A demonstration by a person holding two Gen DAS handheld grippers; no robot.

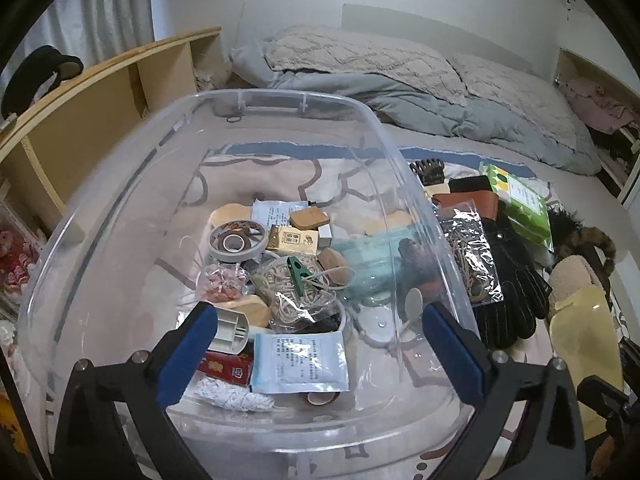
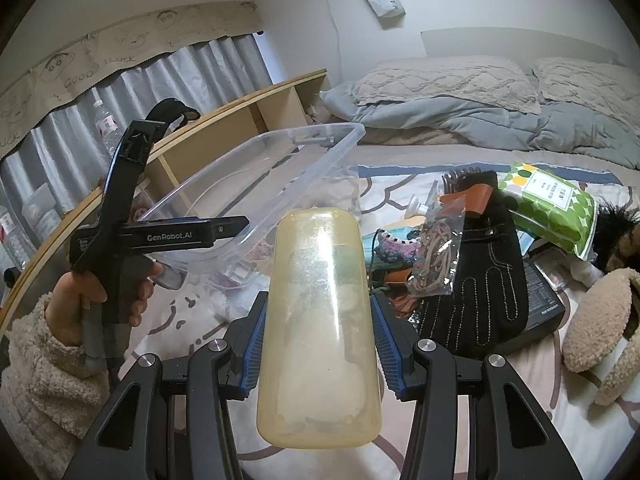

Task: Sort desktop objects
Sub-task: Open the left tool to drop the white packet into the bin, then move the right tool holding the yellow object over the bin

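Note:
A clear plastic bin (image 1: 280, 98) stands on the bed, holding several small items: a tape roll (image 1: 236, 242), a green clip (image 1: 298, 270), a rope bundle (image 1: 288, 296), a white sachet (image 1: 300, 360) and a red box (image 1: 228, 368). My left gripper (image 1: 320, 332) hangs over the bin's near end. It is wide open, and its blue pads (image 1: 192, 344) touch nothing. My right gripper (image 2: 318, 308) is shut on a yellowish translucent case (image 2: 320, 320), held up beside the bin (image 2: 256, 168). That case (image 1: 584, 340) also shows at the right of the left wrist view.
Right of the bin lie a black glove (image 2: 480, 280), a bag of cords (image 2: 436, 256), a green packet (image 2: 548, 200), a brown wallet (image 1: 468, 202) and a fluffy beige earmuff (image 2: 600, 328). A wooden shelf (image 2: 240, 120) runs along the left. Pillows and a quilt (image 1: 400, 92) fill the back.

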